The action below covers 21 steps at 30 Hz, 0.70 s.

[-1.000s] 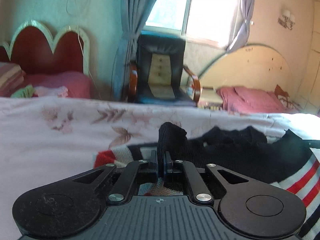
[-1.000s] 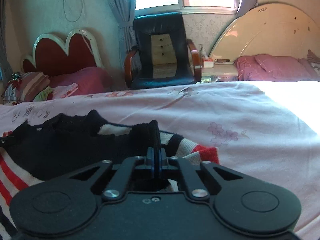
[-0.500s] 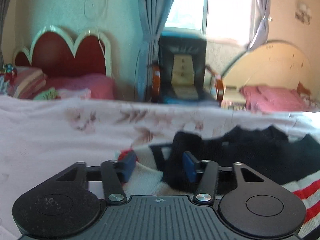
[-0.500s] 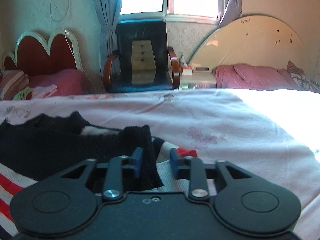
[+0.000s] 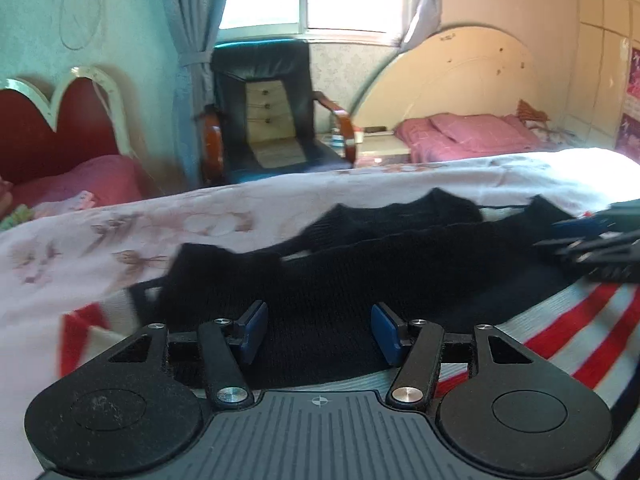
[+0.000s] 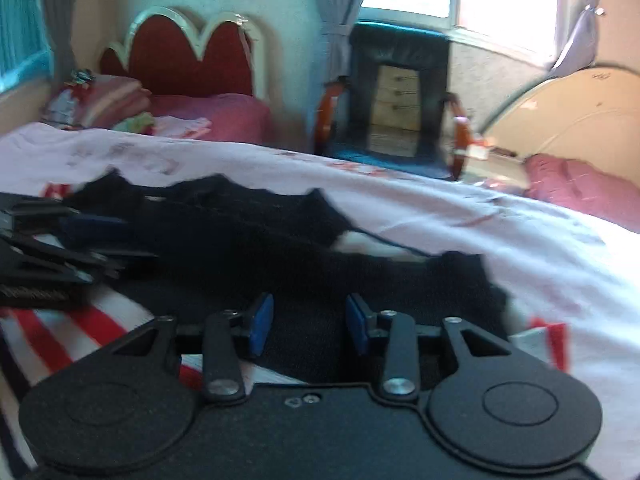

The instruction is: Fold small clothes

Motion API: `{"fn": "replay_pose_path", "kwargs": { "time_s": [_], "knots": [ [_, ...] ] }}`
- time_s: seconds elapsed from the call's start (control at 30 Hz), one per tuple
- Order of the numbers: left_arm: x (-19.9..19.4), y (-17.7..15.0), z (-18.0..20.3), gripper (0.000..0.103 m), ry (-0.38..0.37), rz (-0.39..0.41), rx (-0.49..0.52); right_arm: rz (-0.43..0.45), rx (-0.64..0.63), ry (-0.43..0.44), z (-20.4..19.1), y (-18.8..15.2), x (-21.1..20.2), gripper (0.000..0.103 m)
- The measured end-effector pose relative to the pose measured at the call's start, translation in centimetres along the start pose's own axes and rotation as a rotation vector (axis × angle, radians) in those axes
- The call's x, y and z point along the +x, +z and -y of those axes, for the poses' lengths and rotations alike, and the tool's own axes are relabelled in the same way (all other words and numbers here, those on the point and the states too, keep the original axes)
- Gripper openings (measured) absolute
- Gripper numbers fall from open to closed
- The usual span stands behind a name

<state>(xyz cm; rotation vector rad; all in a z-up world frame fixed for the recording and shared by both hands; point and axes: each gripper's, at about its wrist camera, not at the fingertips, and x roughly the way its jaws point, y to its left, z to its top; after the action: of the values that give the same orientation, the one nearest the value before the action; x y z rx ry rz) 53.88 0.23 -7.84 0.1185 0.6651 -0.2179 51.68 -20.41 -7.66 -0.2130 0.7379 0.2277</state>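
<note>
Black armchair [image 5: 267, 120] between two headboards

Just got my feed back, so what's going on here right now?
A person is folding a small black knit garment with red and white stripes on a floral bedsheet. Both jaws have just let go: the left gripper has opened wide, the right gripper stands open, closing slightly. The fabric lies loose under both.

A small knitted garment [image 5: 420, 280] — black across its upper part, with red, white and dark stripes below — lies spread flat on the pale floral bedsheet [image 5: 120, 240], its black top edge rumpled into soft peaks along the far side.
</note>
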Motion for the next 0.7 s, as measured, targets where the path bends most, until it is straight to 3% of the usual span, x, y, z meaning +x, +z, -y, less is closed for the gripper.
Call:
{"fn": "replay_pose_path", "kwargs": {
  "time_s": [0.03,0.07,0.17,0.23,0.27,0.4,0.47,0.53,0.6,0.7],
  "knots": [
    [-0.2,-0.4,-1.7,0.057,0.025,0.002,-0.024,0.0,0.015,-0.084,2.0,-0.5,-0.2,0.037],
    [-0.5,-0.6,-3.1,0.057,0.011,0.014,-0.054,-0.004,0.071,-0.122,4.6,-1.1,-0.3,0.045],
    [-0.5,-0.4,-3.5,0.057,0.045,0.008,-0.054,-0.026,0.232,-0.013,8.8,-1.6,-0.8,0.045],
    [-1.0,-0.2,-2.3,0.057,0.087,0.015,-0.025,-0.026,0.206,-0.044,7.7,-1.0,-1.1,0.044],
    [-1.8,-0.1,-1.3,0.057,0.089,0.032,-0.016,-0.021,0.196,-0.05,6.7,-0.8,-1.6,0.036],
    [-4.5,-0.8,3.6,0.058,-0.006,0.083,0.019,0.022,0.098,0.073,1.7,-1.2,-4.2,0.031],
    [-4.9,-1.4,5.8,0.058,-0.067,0.074,0.027,0.012,0.065,0.131,-1.1,-1.6,-4.3,0.032],
    [-4.8,-2.1,7.4,0.063,-0.067,0.046,0.05,0.013,0.013,0.143,-3.6,-2.1,-4.3,0.034],
    [-5.1,-2.6,7.0,0.066,-0.056,0.05,0.051,0.02,-0.05,0.11,-5.3,-2.5,-4.5,0.034],
    [-6.4,-3.9,2.9,0.072,-0.002,0.036,-0.018,0.006,-0.041,0.054,-3.3,-3.1,-5.0,0.036]
  ]
}}
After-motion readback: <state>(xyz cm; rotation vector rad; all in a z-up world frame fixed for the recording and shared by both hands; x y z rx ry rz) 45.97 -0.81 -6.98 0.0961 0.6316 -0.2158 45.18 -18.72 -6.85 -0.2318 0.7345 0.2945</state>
